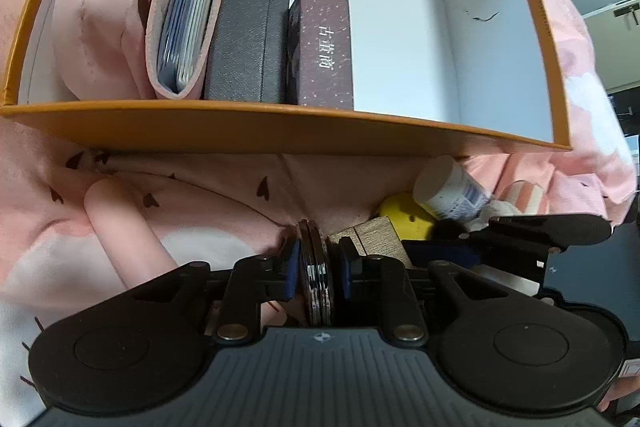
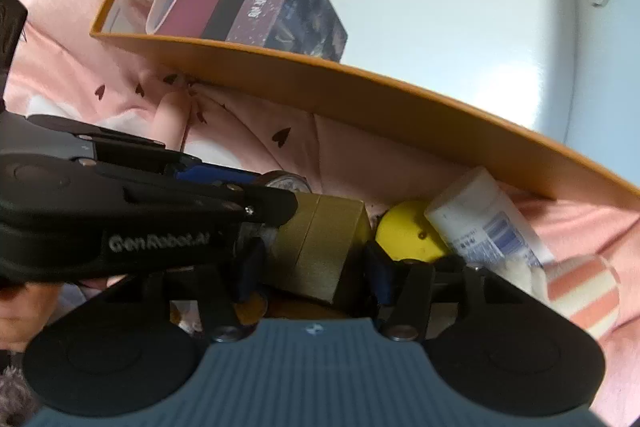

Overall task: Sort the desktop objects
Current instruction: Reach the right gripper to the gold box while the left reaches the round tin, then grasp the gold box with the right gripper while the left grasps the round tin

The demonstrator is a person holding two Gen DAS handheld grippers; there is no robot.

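My left gripper (image 1: pixel 318 251) is shut on a round metal disc (image 1: pixel 319 273), held edge-on between the blue pads. It hovers just in front of the orange box (image 1: pixel 280 131). In the right wrist view the same gripper (image 2: pixel 280 201) reaches in from the left with the disc (image 2: pixel 286 182) at its tip. My right gripper (image 2: pixel 314 269) points down over a small gold box (image 2: pixel 320 239). That gold box sits between the blue pads with a gap on each side, so the jaws are open. The gold box (image 1: pixel 378 233) lies just right of the disc.
The orange box's white inside holds a pink pouch (image 1: pixel 104 19), a card holder (image 1: pixel 188 23), a black case (image 1: pixel 244 35) and a maroon box (image 1: pixel 326 51). On the pink cloth lie a pink tube (image 1: pixel 120 227), a yellow ball (image 2: pixel 408 235), a white bottle (image 2: pixel 484 223) and a striped cup (image 2: pixel 584 291).
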